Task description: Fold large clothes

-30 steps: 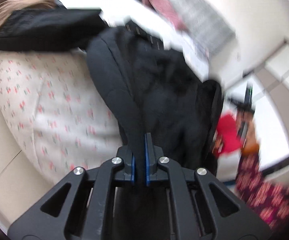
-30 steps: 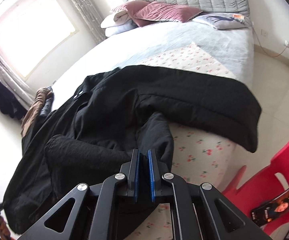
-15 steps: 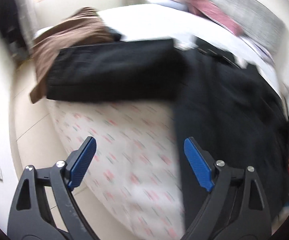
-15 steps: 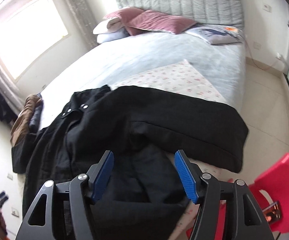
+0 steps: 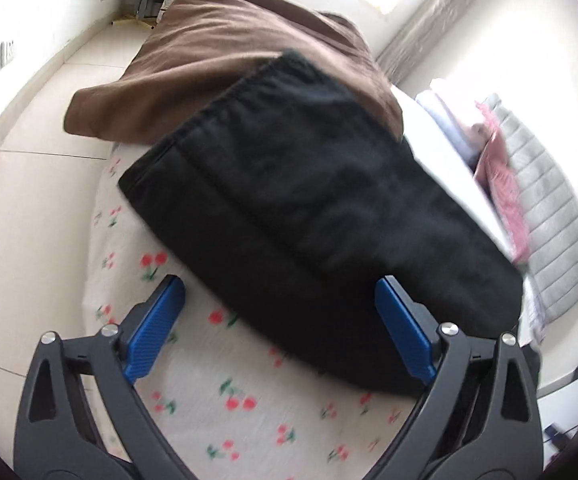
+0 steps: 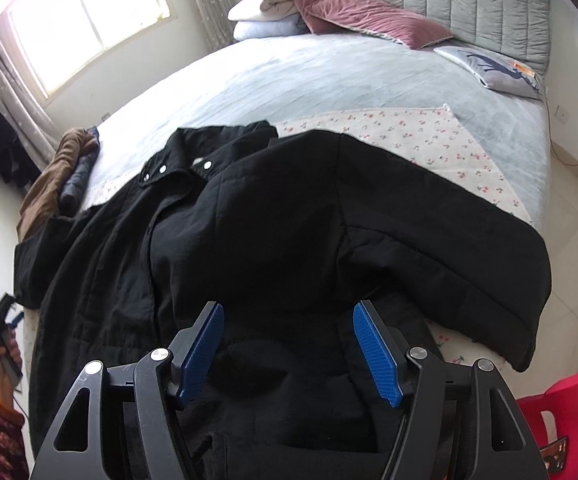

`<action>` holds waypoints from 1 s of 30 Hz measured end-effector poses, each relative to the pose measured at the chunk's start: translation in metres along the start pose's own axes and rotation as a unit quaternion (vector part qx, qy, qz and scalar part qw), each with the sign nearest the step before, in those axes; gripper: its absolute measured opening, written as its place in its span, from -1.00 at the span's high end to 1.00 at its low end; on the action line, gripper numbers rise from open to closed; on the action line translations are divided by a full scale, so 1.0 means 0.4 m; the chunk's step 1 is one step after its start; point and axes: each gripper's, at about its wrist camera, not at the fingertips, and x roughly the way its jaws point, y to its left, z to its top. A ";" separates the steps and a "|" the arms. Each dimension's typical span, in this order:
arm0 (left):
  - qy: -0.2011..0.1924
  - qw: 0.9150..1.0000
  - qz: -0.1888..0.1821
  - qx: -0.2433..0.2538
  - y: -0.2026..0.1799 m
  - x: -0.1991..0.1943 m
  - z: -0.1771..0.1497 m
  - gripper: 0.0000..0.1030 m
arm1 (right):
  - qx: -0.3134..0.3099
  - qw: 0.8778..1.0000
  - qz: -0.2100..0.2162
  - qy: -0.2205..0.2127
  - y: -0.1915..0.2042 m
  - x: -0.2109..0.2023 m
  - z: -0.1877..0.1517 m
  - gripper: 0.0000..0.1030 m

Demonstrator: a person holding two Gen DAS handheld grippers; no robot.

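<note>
Left gripper (image 5: 281, 320) is opening, jaws wide and holding nothing, above the bed's foot edge where a coat (image 5: 309, 200) sleeve ends; cherry-print sheet (image 5: 225, 408) lies bare beneath; right gripper (image 6: 287, 344), jaws apart and empty, hangs over the coat (image 6: 269, 240) spread across the bed (image 6: 329, 72) foot; the headboard half stays free.

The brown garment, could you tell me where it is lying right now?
In the left wrist view the brown garment lies at the bed's corner, behind the black coat's sleeve, towards the window side.
</note>
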 end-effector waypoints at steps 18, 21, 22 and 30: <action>-0.168 0.969 0.177 0.044 -0.143 -0.270 0.172 0.74 | -0.030 0.999 0.002 0.009 0.082 0.047 0.047 -0.33; -0.065 0.954 0.289 0.038 -0.130 -0.183 0.151 0.48 | -0.031 0.999 0.005 0.014 0.082 0.063 0.070 -0.32; -0.057 0.954 0.294 0.032 -0.135 -0.177 0.136 0.32 | -0.033 0.999 0.006 0.018 0.085 0.070 0.081 -0.33; -0.134 0.920 0.316 0.187 -0.427 -0.166 0.139 -0.68 | -0.028 0.999 0.041 0.017 0.172 0.141 0.292 -0.33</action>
